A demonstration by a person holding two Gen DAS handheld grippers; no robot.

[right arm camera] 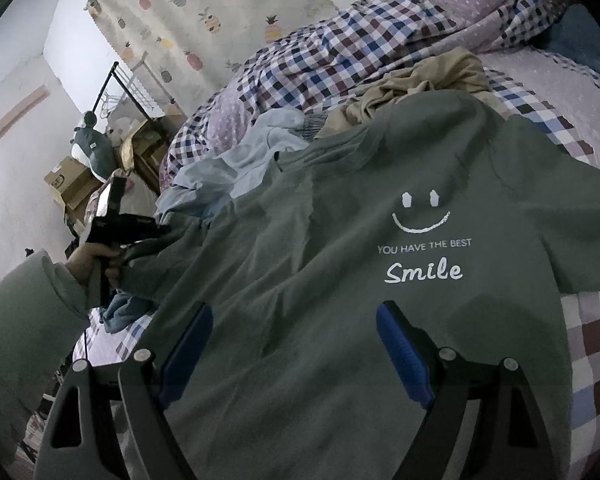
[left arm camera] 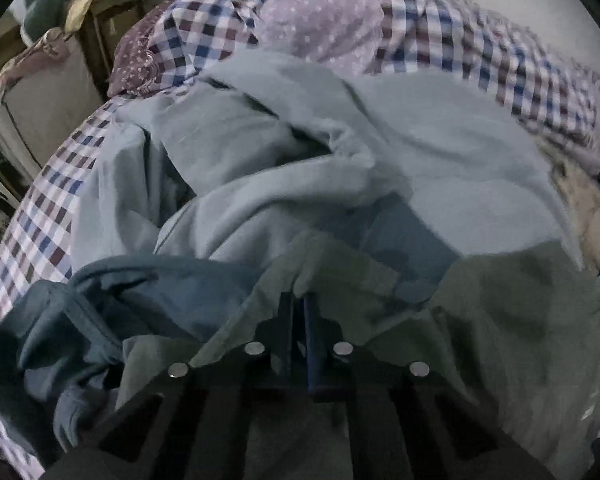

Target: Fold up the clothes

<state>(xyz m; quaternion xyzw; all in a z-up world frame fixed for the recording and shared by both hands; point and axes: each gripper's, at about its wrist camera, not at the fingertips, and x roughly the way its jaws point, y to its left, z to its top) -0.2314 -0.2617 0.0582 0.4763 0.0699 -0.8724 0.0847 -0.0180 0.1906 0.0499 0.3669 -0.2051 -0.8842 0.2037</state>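
Green T-shirt point(right arm camera: 340, 240) pinched by left gripper point(left arm camera: 300, 300); right gripper point(right arm camera: 296, 332) agape.

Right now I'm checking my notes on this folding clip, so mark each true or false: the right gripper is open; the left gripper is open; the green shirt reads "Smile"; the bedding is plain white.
1. The right gripper is open above the green shirt. True.
2. The left gripper is open. False: it is shut on the green shirt's edge.
3. The green shirt reads "Smile". True.
4. The bedding is plain white. False: it is checked, with dotted patches.
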